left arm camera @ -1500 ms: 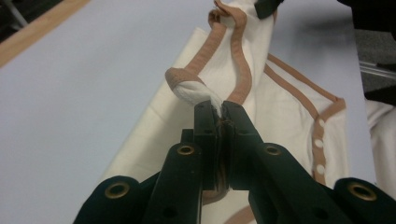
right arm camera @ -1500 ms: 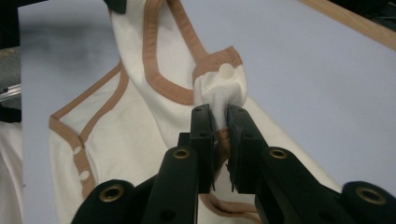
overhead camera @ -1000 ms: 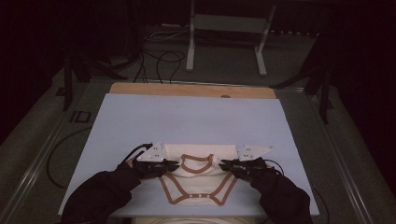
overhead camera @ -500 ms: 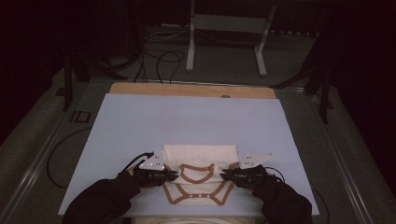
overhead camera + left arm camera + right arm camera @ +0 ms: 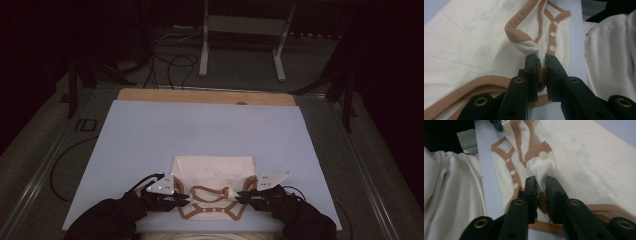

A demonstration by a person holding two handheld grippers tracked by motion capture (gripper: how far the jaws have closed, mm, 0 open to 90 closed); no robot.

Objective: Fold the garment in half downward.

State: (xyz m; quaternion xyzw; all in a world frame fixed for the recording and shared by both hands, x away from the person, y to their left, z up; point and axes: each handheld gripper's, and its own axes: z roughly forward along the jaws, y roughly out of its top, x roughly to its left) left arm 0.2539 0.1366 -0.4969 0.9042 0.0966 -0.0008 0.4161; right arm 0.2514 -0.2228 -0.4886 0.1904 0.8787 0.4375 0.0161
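A cream baby garment (image 5: 212, 172) with tan trim and snap buttons lies at the near end of the pale blue table top (image 5: 200, 130). My left gripper (image 5: 186, 197) is shut on a twisted bit of its cream cloth and tan trim (image 5: 530, 47), low over the garment's left side; its jaws have just eased a little, with the cloth still pinched. My right gripper (image 5: 240, 196) is shut on a bunched corner of cloth (image 5: 540, 167) on the garment's right side. In the left gripper view (image 5: 541, 60) and the right gripper view (image 5: 541, 181) the cloth passes between the fingertips.
A wooden strip (image 5: 205, 96) edges the table's far end. Beyond it stand a metal frame (image 5: 240, 40) and loose cables (image 5: 170, 60) on the floor. More white cloth (image 5: 609, 62) hangs past the table's near edge.
Both grippers have come toward the near edge and sunk, drawing the trimmed neckline with them. The garment's visible cream panel now lies flat behind them.
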